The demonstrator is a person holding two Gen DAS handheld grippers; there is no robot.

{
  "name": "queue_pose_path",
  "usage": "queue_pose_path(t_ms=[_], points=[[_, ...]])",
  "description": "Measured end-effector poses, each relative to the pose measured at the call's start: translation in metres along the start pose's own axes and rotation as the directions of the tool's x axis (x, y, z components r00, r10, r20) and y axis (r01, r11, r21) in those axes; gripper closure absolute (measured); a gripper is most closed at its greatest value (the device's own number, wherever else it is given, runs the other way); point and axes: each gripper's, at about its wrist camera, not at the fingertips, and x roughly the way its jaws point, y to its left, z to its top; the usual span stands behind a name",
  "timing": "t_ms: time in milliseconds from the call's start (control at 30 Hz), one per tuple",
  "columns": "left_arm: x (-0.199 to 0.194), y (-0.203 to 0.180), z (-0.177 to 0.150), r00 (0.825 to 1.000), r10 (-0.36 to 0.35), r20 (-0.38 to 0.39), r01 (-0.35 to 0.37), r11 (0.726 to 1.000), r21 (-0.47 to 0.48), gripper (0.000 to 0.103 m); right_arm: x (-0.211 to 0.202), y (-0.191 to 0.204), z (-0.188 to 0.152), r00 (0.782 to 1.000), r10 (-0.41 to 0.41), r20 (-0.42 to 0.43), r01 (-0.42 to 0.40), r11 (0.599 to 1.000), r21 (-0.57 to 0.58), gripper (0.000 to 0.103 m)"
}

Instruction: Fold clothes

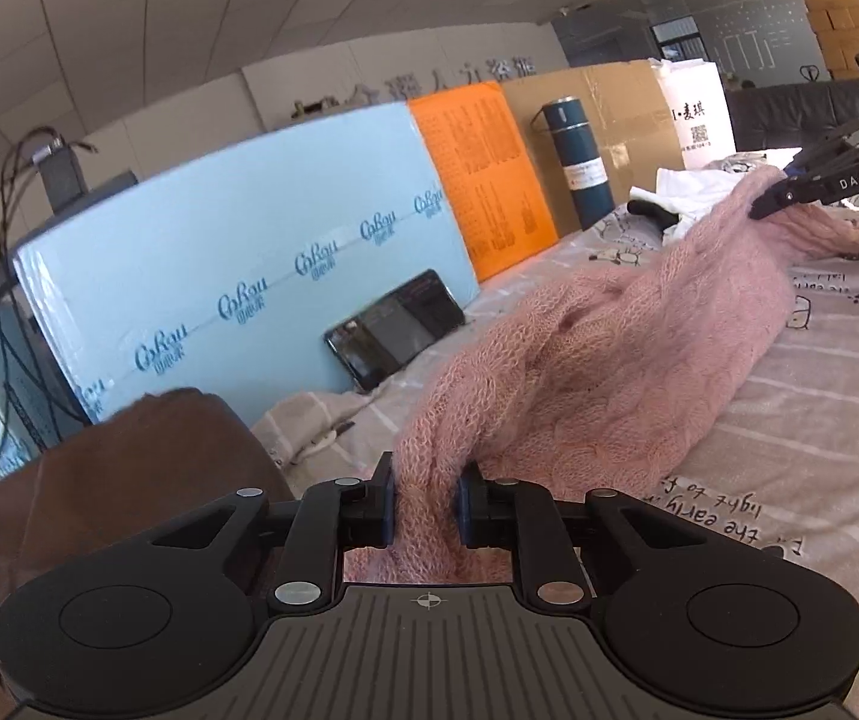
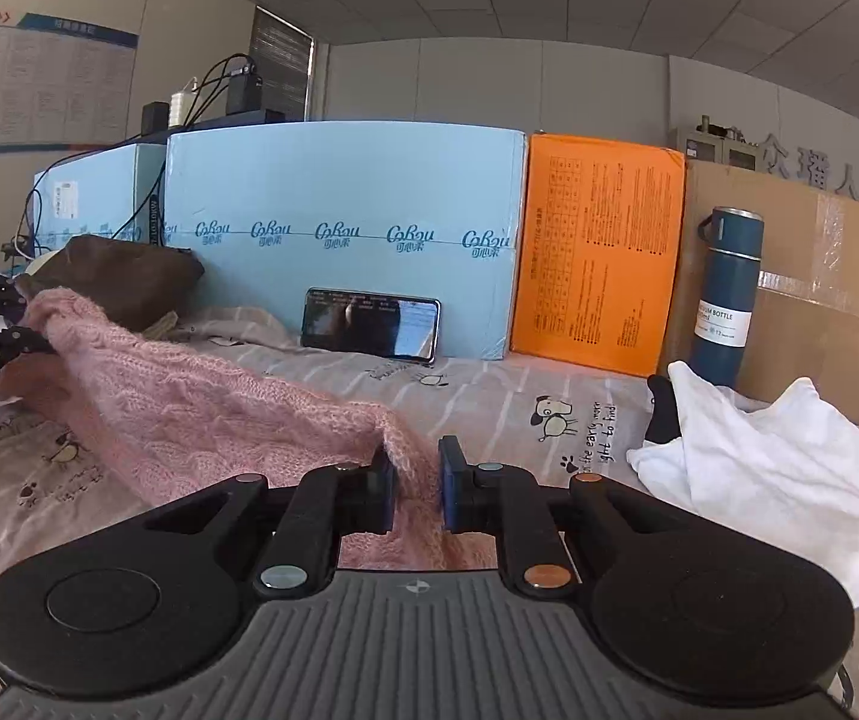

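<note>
**Pink sweater held at both ends above the sheet**

The left gripper (image 1: 426, 507) was clamped on one end of the pink sweater (image 1: 597, 372), knit bunched between its blue pads (image 1: 464, 507). The right gripper (image 2: 417, 495) pinched the opposite end in the same way. The garment was a fuzzy, cable-knit piece, open-textured at the edges. In the left wrist view it ran from 6 o'clock up toward 2 o'clock, where the other gripper showed. The middle of it sagged onto the printed bed sheet (image 1: 819, 420). A brown garment (image 2: 129, 276) lay at 10 o'clock in the right wrist view, a white cloth (image 2: 777, 468) at 3 o'clock. A phone (image 2: 369, 330) leaned on the blue box (image 2: 339, 192) at 12 o'clock, with a blue bottle (image 2: 726, 294) at 2 o'clock
</note>
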Motion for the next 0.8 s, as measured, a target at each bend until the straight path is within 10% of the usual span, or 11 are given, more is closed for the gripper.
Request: queue_pose_path(t_ms=[267,367,533,800], points=[[0.047,0.025,0.005,0.995,-0.05,-0.084,0.042,0.994,-0.099,0.065,0.066,-0.033,0.002,0.987,0.028,-0.16,-0.015,0.997,0.081,0.088],[0.056,0.021,0.015,0.997,-0.034,-0.069,0.03,0.998,-0.063,0.026,0.071,-0.034,-0.001,0.984,-0.016,-0.177,0.029,0.997,0.07,0.046],[0.069,0.012,0.035,0.996,-0.092,-0.019,0.091,0.992,-0.082,0.024,0.052,-0.045,0.001,0.991,-0.051,-0.12,0.063,0.994,0.093,0.024],[0.11,-0.002,0.03,0.993,-0.058,-0.106,0.049,0.995,-0.085,0.023,-0.004,-0.077,-0.013,0.97,-0.18,-0.164,0.195,0.977,0.083,0.021]])
